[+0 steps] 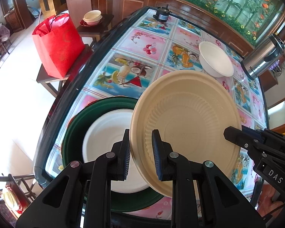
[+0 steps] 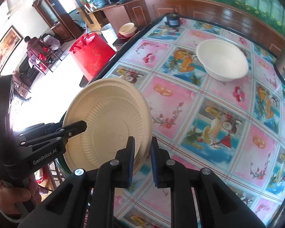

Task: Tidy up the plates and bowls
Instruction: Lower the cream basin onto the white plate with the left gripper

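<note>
A beige ribbed plate (image 1: 186,129) hangs tilted above the table, and both grippers hold its rim. My left gripper (image 1: 141,152) is shut on the near left edge. My right gripper (image 2: 142,157) is shut on the opposite edge of the beige plate (image 2: 108,125). The right gripper (image 1: 228,134) comes in from the right in the left wrist view, and the left gripper (image 2: 81,126) from the left in the right wrist view. Below the plate sits a dark green plate (image 1: 74,133) with a white plate (image 1: 104,144) in it. A white bowl (image 1: 215,60) (image 2: 222,58) stands farther back.
The table has a fruit-print cloth (image 2: 209,114) and a dark rim (image 1: 70,87). A red bag (image 1: 57,43) stands on a stool to the left, and stacked bowls (image 1: 92,17) on another. A steel kettle (image 1: 264,57) is at the right edge, a small black device (image 1: 161,14) at the far end.
</note>
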Motion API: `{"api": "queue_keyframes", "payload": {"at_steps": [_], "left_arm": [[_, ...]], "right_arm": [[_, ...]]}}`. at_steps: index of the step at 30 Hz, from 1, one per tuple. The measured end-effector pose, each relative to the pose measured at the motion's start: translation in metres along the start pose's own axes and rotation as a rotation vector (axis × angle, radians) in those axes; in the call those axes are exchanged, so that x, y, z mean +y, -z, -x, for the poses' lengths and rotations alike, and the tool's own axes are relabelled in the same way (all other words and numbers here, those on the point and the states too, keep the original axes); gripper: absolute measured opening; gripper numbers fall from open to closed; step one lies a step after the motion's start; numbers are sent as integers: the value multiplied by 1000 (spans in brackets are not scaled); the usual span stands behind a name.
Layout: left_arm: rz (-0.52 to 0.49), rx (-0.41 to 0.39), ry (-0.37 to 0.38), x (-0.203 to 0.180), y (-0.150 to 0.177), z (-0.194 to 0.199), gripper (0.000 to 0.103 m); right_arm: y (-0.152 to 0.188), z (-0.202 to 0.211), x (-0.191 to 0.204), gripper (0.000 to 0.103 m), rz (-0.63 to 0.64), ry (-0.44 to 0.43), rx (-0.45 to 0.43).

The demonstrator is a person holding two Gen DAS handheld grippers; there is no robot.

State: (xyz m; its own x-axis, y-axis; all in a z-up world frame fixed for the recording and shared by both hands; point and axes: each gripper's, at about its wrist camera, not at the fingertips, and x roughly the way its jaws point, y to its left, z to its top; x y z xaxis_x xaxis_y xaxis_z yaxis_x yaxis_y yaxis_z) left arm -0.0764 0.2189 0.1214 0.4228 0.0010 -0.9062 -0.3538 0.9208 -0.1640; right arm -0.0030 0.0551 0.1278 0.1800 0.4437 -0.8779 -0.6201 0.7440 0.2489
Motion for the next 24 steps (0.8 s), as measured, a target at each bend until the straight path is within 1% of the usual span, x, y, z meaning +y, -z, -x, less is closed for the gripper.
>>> {"api": "queue_keyframes", "payload": {"at_steps": [5,16,24], "left_arm": [[20,-3,-16,16,4,5,21],[65,24,-61,54,19,4,21],[81,51,-82,69,26,-3,21]], "right_arm": [[-4,-7,15,16,24,-14,7],[-6,-30,47,16,70,-48,50],[0,-50,63,16,97,-49,95]]}}
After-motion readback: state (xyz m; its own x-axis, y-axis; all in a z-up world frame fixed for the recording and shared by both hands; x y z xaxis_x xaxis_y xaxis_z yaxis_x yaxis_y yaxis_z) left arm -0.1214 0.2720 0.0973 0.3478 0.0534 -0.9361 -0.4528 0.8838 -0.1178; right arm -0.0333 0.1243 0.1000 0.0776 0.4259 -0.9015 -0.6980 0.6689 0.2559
